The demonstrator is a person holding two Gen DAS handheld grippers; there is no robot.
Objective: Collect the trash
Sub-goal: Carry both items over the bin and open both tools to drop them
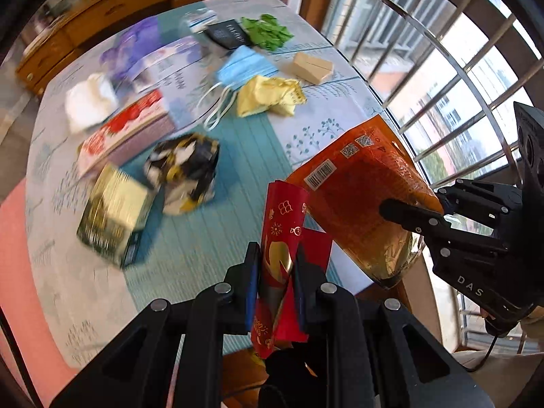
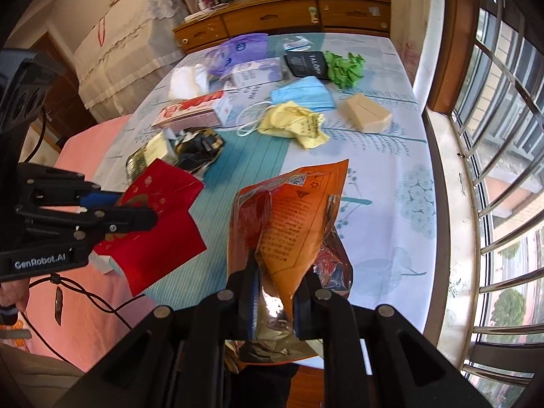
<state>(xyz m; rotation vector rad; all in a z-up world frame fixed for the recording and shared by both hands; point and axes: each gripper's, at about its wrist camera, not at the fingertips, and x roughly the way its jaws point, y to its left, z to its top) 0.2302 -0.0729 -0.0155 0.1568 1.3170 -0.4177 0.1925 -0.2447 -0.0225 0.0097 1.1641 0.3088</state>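
My left gripper (image 1: 274, 258) is shut on a red envelope (image 1: 282, 224) and holds it above the near edge of the table; it also shows in the right wrist view (image 2: 159, 224). My right gripper (image 2: 280, 272) is shut on an orange foil snack bag (image 2: 289, 224), lifted over the table; the bag shows in the left wrist view (image 1: 360, 197) with the right gripper (image 1: 408, 217) clamped on it. More trash lies on the table: a crumpled yellow wrapper (image 2: 295, 124), a blue face mask (image 2: 302, 95), crumpled green paper (image 2: 345, 68), and a black-and-gold crumpled wrapper (image 2: 200, 148).
The table (image 2: 391, 176) has a floral cloth. On it are a tan box (image 2: 367, 114), a red-white box (image 2: 193, 110), a gold box (image 1: 112, 214), white tissue (image 2: 185, 81), a purple bag (image 2: 238, 49) and a black packet (image 2: 304, 64). A barred window (image 2: 493, 170) runs along the right; a wooden cabinet (image 2: 282, 17) stands behind.
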